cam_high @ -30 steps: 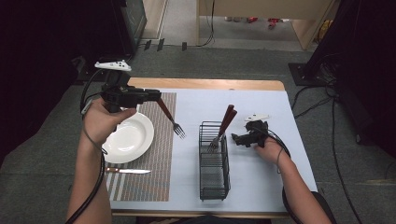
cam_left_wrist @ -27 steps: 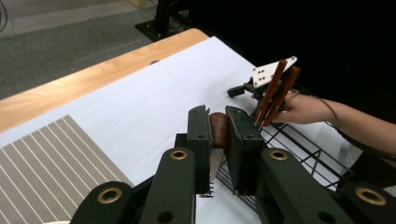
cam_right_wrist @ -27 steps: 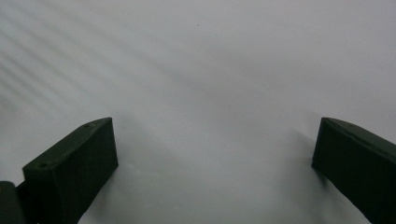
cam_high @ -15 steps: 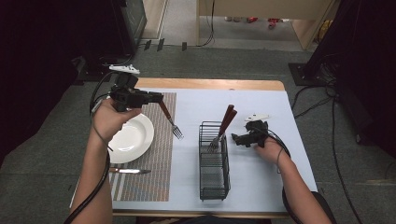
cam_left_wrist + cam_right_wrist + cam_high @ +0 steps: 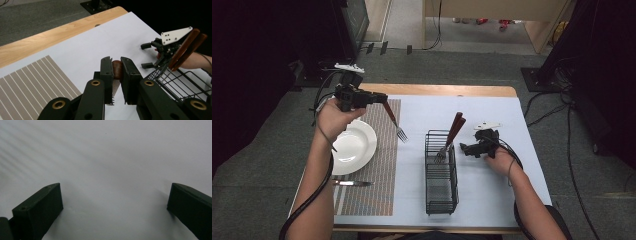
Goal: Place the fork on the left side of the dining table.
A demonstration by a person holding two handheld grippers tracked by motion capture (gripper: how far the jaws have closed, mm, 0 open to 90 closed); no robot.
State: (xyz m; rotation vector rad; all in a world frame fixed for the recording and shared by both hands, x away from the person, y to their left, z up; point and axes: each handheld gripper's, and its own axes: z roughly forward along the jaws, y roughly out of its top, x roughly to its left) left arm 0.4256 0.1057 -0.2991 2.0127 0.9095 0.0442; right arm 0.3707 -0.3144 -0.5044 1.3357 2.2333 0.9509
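My left gripper (image 5: 381, 98) hangs over the far end of the striped placemat (image 5: 372, 165), shut on the brown handle of a fork (image 5: 395, 123). The fork slants down to the right, tines low over the white table cover. In the left gripper view the handle (image 5: 117, 70) is pinched between the two pads. A white plate (image 5: 353, 146) lies on the mat below that hand, a knife (image 5: 352, 183) in front of it. My right gripper (image 5: 468, 148) rests just right of the wire basket (image 5: 441, 186), jaws wide apart over the bare white cover (image 5: 112, 170).
Two brown-handled utensils (image 5: 455, 129) lean in the basket's far end; they also stand near the other gripper (image 5: 150, 56) in the left gripper view. The wooden table edge (image 5: 437, 90) runs along the far side. Cables trail off both hands.
My left hand has moved a little to the right and lower with the fork still in its grip. The right hand and its gripper have stayed in place.
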